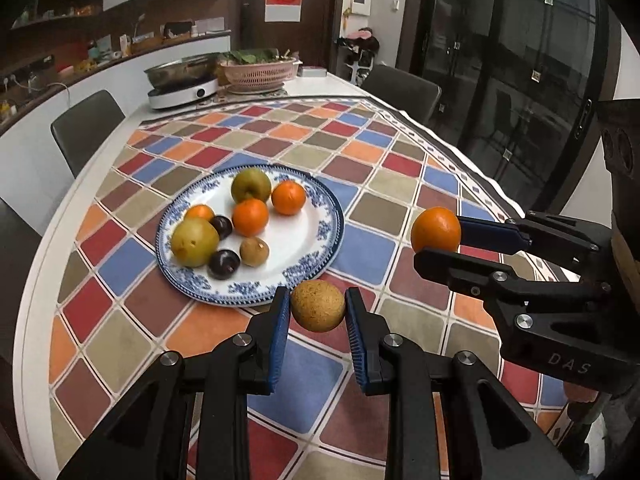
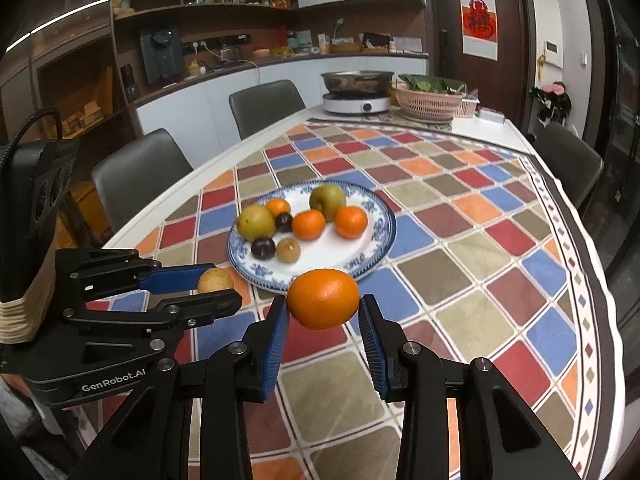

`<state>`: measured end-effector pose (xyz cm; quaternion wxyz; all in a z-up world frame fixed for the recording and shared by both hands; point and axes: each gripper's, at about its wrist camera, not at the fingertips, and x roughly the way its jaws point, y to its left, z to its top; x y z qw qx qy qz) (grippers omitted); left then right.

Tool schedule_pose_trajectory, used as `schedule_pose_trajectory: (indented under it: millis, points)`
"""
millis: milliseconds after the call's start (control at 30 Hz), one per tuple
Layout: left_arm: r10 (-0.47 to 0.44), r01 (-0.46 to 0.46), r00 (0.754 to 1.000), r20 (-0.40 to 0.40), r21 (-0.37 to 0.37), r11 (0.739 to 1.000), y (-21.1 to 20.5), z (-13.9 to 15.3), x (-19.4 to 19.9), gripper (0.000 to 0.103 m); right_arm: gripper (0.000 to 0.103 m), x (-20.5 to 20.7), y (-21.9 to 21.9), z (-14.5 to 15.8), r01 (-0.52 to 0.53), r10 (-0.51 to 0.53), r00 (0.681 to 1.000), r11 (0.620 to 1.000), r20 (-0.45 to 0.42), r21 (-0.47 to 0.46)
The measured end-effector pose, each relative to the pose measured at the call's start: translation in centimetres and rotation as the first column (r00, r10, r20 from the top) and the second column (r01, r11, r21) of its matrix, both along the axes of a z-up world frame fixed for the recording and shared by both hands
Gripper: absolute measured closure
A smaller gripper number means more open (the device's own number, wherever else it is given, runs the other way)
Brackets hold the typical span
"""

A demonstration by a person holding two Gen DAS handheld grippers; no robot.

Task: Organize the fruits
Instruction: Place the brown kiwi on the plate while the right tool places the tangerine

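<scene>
**Both grippers loaded, held off the cloth near the plate**

Left gripper [image 1: 318,306] level, pads pinching a brown russet fruit [image 1: 318,306], probably a small pear, just short of the blue-rimmed plate [image 1: 328,216]. Right gripper [image 2: 323,299] alongside, clamping an orange [image 2: 323,299] at the plate's near edge.

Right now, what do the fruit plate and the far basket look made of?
Plate: apparently glazed ceramic, glossy white with a blue floral rim. Basket: likely pink plastic, with a slotted wall, matte.
</scene>
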<state>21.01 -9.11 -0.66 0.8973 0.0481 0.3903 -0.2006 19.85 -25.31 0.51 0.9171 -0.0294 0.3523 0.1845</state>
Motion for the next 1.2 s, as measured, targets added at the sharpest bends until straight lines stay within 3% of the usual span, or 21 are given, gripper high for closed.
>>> schedule_pose_trajectory:
  millis: [733, 1200]
  points:
    - [0.036, -0.037, 0.998, 0.057, 0.014, 0.999, 1.4, 1.7, 5.4, 0.075, 0.066, 5.4, 1.7, 2.1, -0.03, 0.032, 0.999, 0.998, 0.027, -0.057]
    - [0.032, -0.032, 0.999, 0.008, 0.061, 0.998, 2.2, -0.9, 10.4, 0.075, 0.066, 10.2, 2.9, -1.1, -0.034, 0.032, 0.998, 0.999, -0.058, -0.033]
